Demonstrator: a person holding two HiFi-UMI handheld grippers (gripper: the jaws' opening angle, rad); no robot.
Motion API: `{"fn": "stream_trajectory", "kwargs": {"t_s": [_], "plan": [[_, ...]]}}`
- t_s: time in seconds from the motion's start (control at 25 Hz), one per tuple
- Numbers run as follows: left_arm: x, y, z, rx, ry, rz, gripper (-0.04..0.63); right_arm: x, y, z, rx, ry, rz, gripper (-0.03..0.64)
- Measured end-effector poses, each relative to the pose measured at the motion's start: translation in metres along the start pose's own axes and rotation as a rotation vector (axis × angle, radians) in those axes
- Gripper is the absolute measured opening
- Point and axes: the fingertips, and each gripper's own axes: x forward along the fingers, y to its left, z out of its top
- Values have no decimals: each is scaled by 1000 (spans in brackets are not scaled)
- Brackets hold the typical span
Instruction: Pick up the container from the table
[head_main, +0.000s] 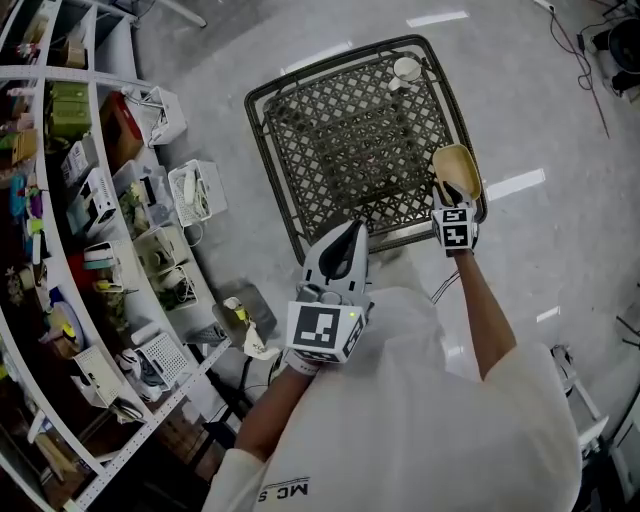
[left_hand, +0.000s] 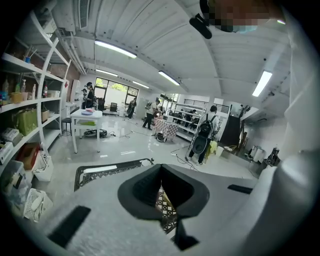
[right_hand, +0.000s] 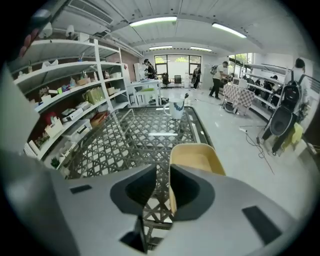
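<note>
the container (head_main: 457, 172), a shallow tan tub with rounded corners and an open top, is sitting at the right edge of the lattice-topped counter (head_main: 268, 120), well apart from a white cup (head_main: 406, 68) at the far side. it is looking empty, thin-walled and light, probably moulded plastic or fibre, so it is likely flexing a little under a pinch and tipping if it is lifted from one corner. the upright side wall is offering the only sensible place to take hold. the right gripper (right_hand: 160, 175) is working there: its jaws are standing apart, straddling the near wall, which is lying against the inner face of one pad while lattice is showing on the other side, so nothing is clamped yet. the left gripper (left_hand: 161, 170) is hanging over the near edge with its jaws together on nothing. no label is showing on the tub; the only legible print is "mc s" on the person's shirt (head_main: 400, 400).
</note>
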Motion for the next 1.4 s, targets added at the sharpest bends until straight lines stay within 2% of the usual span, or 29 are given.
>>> {"fn": "stream_trajectory", "kwargs": {"t_s": [0.44, 0.68, 1.12, 1.4], "plan": [[1, 4, -1, 4, 6, 16, 23, 35, -14, -30, -8, 136, -18, 92], [5, 4, -1, -21, 7, 4, 23, 40, -17, -35, -49, 164, -32, 43], [4, 3, 7, -31, -20, -9, 23, 17, -13, -4, -75, 64, -29, 29], [-1, 10, 10, -42, -40, -9, 23, -12, 9, 43, -20, -71, 6, 29]]}}
